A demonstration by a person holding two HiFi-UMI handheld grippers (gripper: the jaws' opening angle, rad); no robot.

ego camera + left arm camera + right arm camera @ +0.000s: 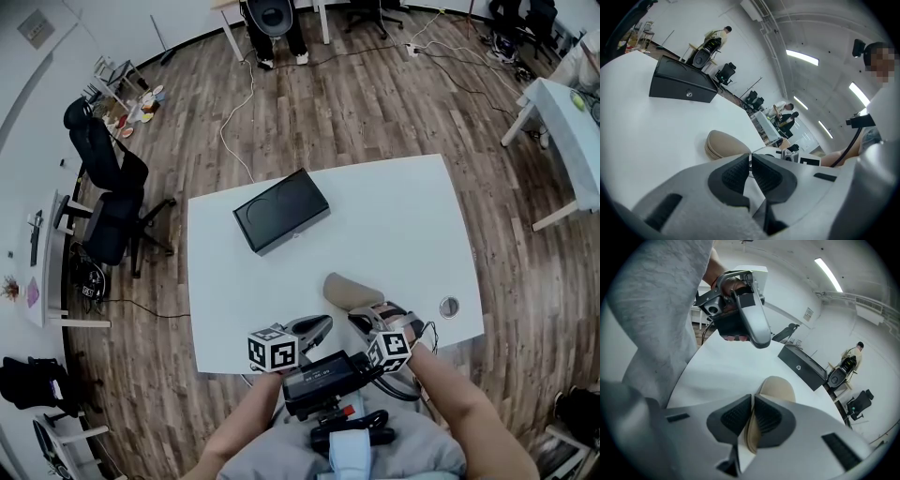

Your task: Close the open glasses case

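— Where is the case (352, 290) found?
— Near the table's (394, 216) front edge, with the lid seemingly down. It is met by the right gripper (753, 397), jaws together. The left gripper (751, 154) is also closed and empty.
— How should the case be handled?
— It is probably light, stiff and slippery, so it is best pressed mid-lid.

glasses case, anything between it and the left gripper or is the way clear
Nothing visible stands in the way. Only bare table lies between the shut left gripper and the glasses case. The black box sits well beyond it. The right gripper has its fingers pinched on the case's near edge.
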